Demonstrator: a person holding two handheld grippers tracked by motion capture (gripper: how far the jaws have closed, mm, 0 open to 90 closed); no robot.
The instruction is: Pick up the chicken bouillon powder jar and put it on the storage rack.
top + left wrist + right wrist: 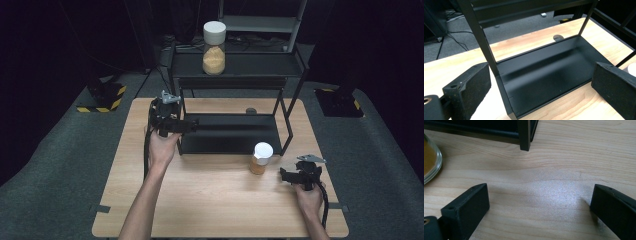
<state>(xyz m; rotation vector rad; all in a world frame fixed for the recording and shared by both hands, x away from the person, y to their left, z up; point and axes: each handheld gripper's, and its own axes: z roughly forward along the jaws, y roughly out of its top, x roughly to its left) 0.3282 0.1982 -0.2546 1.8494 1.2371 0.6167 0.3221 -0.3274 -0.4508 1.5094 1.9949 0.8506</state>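
Note:
A tall jar [214, 47] with a white lid and orange-brown contents stands on the top shelf of a black metal rack [235, 82]. A shorter jar [261, 157] of the same kind stands on the wooden table [210, 200] just in front of the rack's right side. My left gripper [187, 125] is open at the rack's front left post. In the left gripper view its jaws frame the bare bottom shelf [544, 70]. My right gripper [290, 174] is open and low over the table, right of the short jar [430, 160]. Nothing is between either pair of jaws.
The rack's front leg [524, 135] stands ahead of my right gripper. A round hole [558, 37] is in the tabletop behind the rack. Dark carpet [60, 150] surrounds the table. Stands with yellow-black striped bases [102, 97] are at the far left and far right.

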